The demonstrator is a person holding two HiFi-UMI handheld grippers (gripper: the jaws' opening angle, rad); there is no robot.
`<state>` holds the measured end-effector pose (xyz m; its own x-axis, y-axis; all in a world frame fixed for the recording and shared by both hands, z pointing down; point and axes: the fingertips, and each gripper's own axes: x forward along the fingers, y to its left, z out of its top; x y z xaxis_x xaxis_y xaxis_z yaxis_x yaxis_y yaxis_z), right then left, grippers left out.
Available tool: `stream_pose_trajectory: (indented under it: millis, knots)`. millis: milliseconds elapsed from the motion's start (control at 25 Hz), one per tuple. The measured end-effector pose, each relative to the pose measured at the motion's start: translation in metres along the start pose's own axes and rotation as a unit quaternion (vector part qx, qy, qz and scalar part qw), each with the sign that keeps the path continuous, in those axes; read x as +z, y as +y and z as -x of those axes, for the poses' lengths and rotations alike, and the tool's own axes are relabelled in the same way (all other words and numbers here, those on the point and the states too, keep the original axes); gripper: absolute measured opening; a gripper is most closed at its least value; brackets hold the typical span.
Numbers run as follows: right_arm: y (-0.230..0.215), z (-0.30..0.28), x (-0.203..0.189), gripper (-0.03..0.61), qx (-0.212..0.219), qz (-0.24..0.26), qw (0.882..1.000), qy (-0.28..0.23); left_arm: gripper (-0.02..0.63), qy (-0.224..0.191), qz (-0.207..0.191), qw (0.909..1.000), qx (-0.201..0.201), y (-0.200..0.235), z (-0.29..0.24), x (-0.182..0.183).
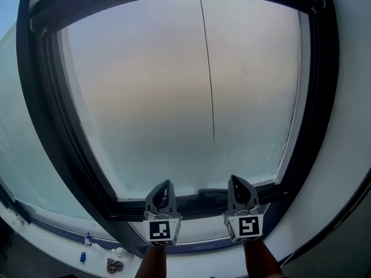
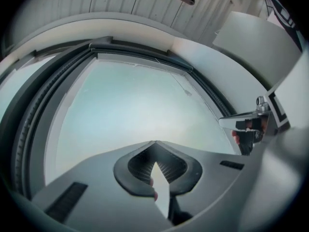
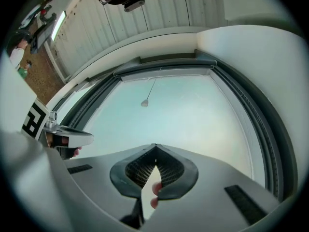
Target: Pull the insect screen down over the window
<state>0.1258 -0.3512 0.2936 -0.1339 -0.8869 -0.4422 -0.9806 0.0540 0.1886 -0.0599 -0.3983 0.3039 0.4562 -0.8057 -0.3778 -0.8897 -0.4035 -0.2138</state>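
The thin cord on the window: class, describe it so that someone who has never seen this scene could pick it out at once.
Find the large dark window frame. From its top edge, right of centre, a cord hangs down over the pale pane, ending in a small tip. It is hair-thin, the only line crossing the pane.

**A:** That pane (image 1: 174, 97) looks milky and matt. Glass or mesh, can't tell.

**B:** And the frame (image 1: 36, 97) is dark and smooth with a faint sheen. Metal or plastic, hard to say.

**A:** Now the left gripper (image 2: 155, 142) and the right gripper (image 3: 155, 145): grey matt plastic, both.

**B:** Their pads (image 2: 140, 166) are darker, finely ribbed, rubbery-looking. The wall (image 1: 348, 155) is smooth, white, painted-looking. The cord (image 1: 207, 68) is thin and dull.
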Motion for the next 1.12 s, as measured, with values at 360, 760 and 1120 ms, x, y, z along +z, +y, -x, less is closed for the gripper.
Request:
stream_pose_trajectory:
  millis: [360,760,1120]
  knots:
    - [-0.023,-0.043,0.079,0.002,-0.001,0.033,0.997,-0.075,0.002,-0.082,0.027,0.9962,-0.011,0.02,-0.034,0.077]
    - [-0.035,-0.094,0.2,0.002,-0.027,0.252,0.951,-0.179,0.002,-0.13,-0.203,0.9692,0.052,0.047,-0.078,0.206]
    - [-0.048,-0.145,0.277,0.002,-0.034,0.374,0.91,-0.177,0.029,-0.134,-0.406,0.9002,0.083,0.049,-0.114,0.311]
